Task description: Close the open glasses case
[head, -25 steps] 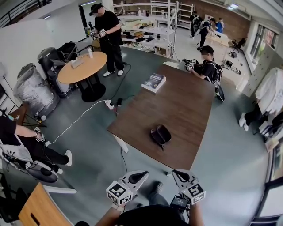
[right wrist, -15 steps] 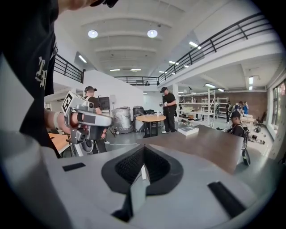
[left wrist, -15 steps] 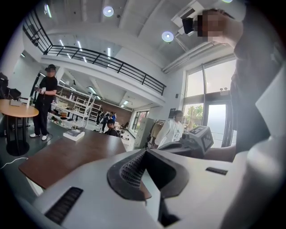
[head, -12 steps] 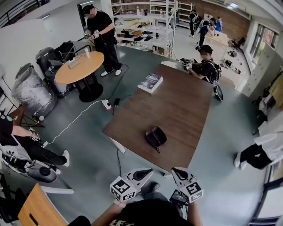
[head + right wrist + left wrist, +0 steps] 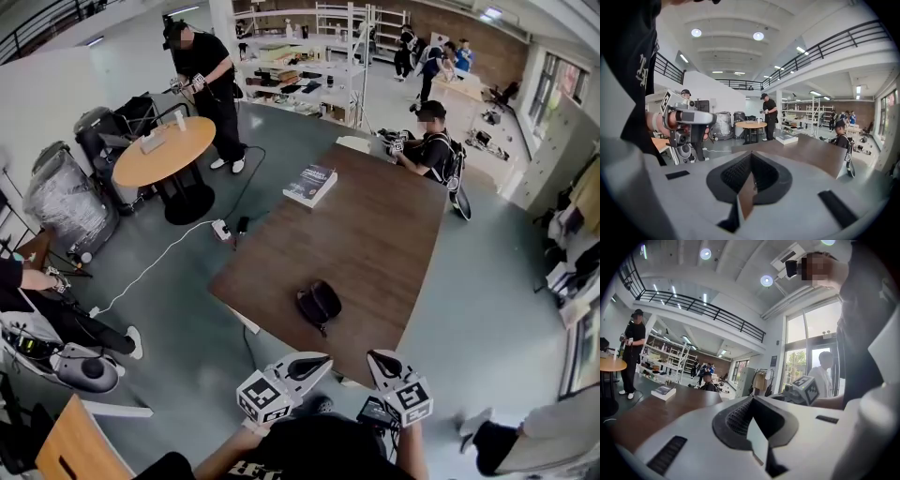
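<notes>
Counter (image 5: 375, 234) top mostly bare wood. Open glasses case (image 5: 319, 303) sits near front edge, with bare surface on all sides of it and a clear path in from the front. Book (image 5: 310, 184) at far left corner, well apart from case. Seated person (image 5: 433, 148) at far end, also well apart. Left gripper (image 5: 322, 360) and right gripper (image 5: 375, 358), jaws together, held by near corner, apart from each other. Power strip (image 5: 221, 229) and cable on floor left of counter.

Matt black case (image 5: 319, 302), wooden table (image 5: 375, 220)
</notes>
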A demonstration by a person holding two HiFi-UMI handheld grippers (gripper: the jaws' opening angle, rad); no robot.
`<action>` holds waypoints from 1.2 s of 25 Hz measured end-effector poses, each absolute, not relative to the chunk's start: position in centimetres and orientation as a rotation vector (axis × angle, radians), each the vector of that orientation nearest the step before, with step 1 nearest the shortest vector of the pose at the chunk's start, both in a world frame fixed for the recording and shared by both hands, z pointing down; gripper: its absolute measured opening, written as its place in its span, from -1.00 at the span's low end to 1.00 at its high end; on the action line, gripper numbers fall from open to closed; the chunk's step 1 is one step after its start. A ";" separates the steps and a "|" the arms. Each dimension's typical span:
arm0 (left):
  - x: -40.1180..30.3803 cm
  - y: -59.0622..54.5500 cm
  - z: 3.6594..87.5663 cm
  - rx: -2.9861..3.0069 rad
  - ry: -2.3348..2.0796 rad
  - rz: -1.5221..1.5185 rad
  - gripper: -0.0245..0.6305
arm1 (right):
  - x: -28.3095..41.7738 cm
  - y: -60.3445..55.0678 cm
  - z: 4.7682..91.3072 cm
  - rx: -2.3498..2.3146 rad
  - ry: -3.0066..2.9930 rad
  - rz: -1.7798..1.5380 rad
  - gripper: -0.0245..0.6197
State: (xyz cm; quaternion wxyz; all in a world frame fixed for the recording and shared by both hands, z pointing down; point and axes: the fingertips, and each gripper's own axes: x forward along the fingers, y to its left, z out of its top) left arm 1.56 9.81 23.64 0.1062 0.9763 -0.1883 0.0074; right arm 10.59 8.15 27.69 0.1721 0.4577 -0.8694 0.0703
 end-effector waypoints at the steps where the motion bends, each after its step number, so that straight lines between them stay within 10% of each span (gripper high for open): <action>1: 2.0 9.8 23.5 2.880 -0.553 0.017 -0.91 | 10.9 8.0 27.6 1.291 -2.473 0.207 -0.97; 30: 3.1 6.7 26.3 2.789 -0.659 0.075 -0.91 | 12.8 6.2 31.5 1.141 -2.478 0.247 -0.96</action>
